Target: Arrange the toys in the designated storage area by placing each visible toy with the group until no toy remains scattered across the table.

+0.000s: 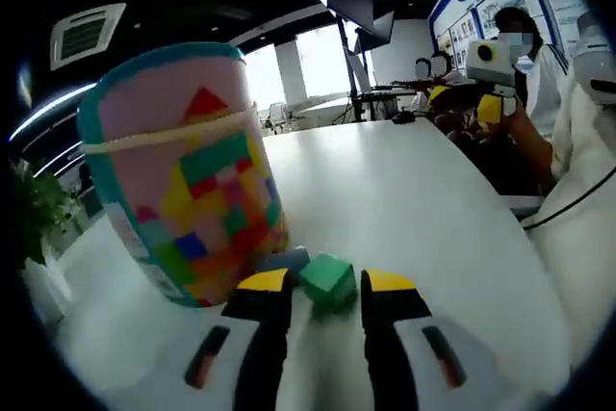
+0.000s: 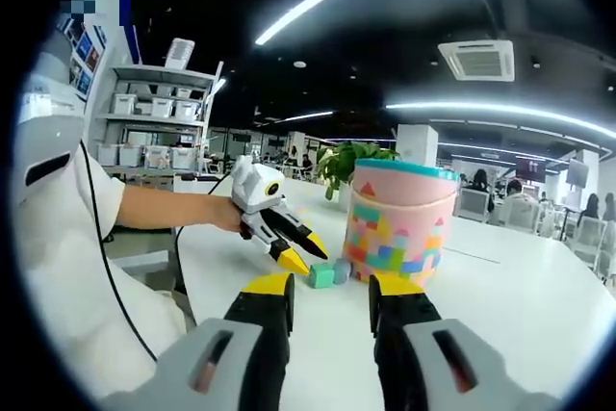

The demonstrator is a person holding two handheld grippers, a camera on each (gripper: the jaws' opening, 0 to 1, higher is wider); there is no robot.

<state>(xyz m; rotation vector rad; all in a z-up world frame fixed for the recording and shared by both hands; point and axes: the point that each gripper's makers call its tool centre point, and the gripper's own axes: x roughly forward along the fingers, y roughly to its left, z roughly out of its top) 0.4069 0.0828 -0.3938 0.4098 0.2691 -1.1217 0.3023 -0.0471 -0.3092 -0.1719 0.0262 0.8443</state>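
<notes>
Your left gripper (image 1: 325,297) sits open with the green block (image 1: 327,279) between its tips, a blue block (image 1: 284,260) just behind, beside the bucket (image 1: 183,175) on the table (image 1: 404,190). Your right gripper (image 2: 330,297) hangs open, well back.

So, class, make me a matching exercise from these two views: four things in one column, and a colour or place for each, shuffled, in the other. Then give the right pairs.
Things
1. cube block
2. pink bucket
3. potted plant
4. left gripper

Descriptions
A. leafy green, behind the bucket in the right gripper view
B. green, on the white table between open yellow-tipped jaws
C. teal rim, coloured squares on its side
D. held in a hand, tips pointing down at the block

Pairs: 1-B, 2-C, 3-A, 4-D
</notes>
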